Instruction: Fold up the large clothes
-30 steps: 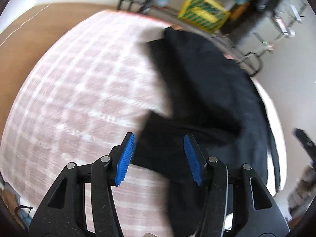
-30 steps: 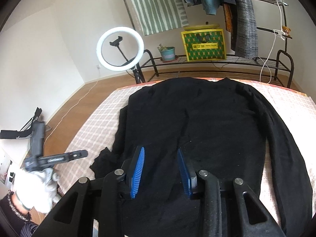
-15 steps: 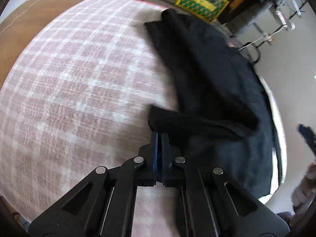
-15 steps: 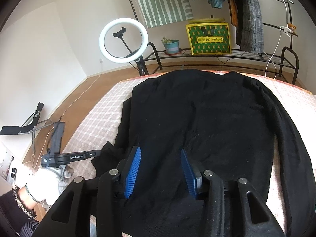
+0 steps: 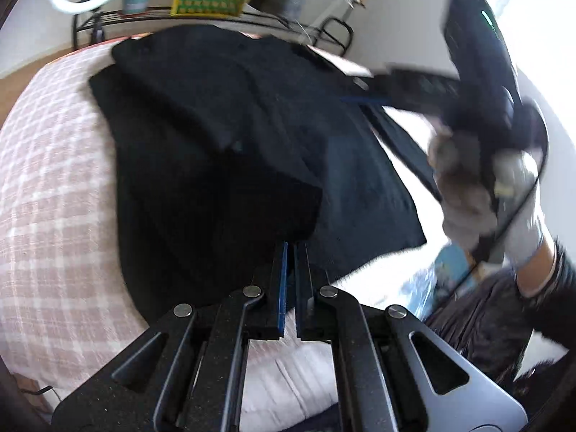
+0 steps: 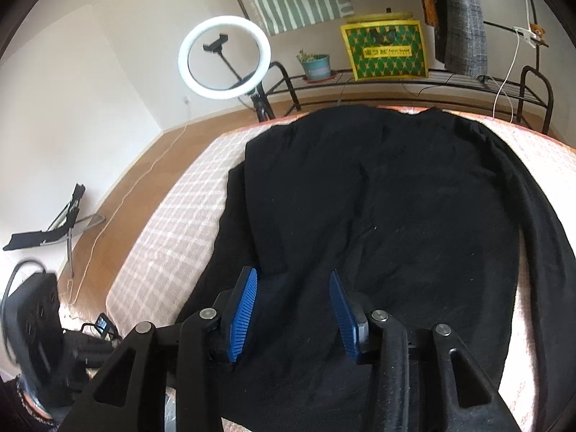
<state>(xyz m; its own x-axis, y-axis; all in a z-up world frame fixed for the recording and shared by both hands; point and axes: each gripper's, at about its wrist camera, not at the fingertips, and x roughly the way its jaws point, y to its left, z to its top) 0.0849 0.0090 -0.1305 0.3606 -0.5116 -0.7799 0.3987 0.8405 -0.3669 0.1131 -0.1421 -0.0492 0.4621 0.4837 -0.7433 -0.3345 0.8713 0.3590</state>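
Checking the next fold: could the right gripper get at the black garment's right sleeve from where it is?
Probably yes. The right gripper is open over the black knit garment, and the long right sleeve lies flat and uncovered along the checked pink bed cover, with nothing between them.

Right of the black sweater point(image 5: 223, 115), the gloved hand point(image 5: 478, 194) and the right tool are motion-blurred. The sweater's hem point(image 6: 324, 388) runs under the right tool's point(image 6: 293, 309) arms, hidden.
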